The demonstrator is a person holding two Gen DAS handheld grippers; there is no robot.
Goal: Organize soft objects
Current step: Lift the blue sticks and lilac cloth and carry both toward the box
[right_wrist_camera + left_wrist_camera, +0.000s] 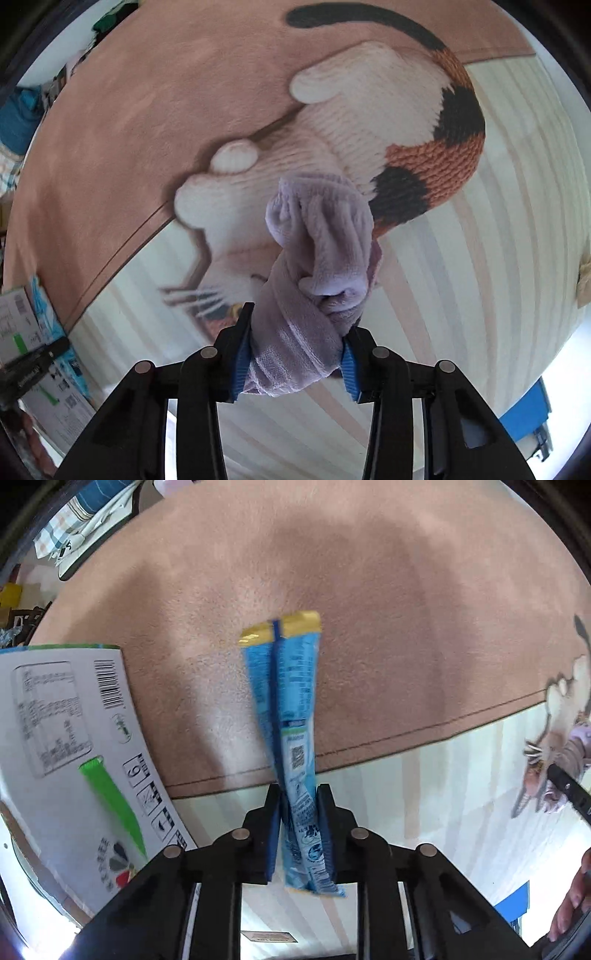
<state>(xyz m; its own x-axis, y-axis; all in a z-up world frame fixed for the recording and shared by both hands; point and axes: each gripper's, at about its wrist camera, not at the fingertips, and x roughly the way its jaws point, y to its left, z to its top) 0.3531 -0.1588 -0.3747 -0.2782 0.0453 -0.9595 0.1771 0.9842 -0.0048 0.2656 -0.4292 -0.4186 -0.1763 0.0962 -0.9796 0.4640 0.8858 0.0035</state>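
Observation:
My left gripper (298, 805) is shut on a blue sachet stick (291, 716) with a yellow end, held above the pink blanket (332, 572). The sachet runs from between the jaws out forward. My right gripper (295, 332) is shut on a rolled lilac fluffy sock (317, 254), held above a printed cat picture (351, 122) on the blanket. In the left wrist view the right gripper and lilac sock (576, 753) show at the far right edge.
A white cardboard box (66, 738) with a barcode and green marking lies at the left; it also shows in the right wrist view (33, 362). Striped cream bedding (480, 258) lies beside the pink blanket. Clutter (85, 513) sits at the far left. A blue object (524, 413) is at the right.

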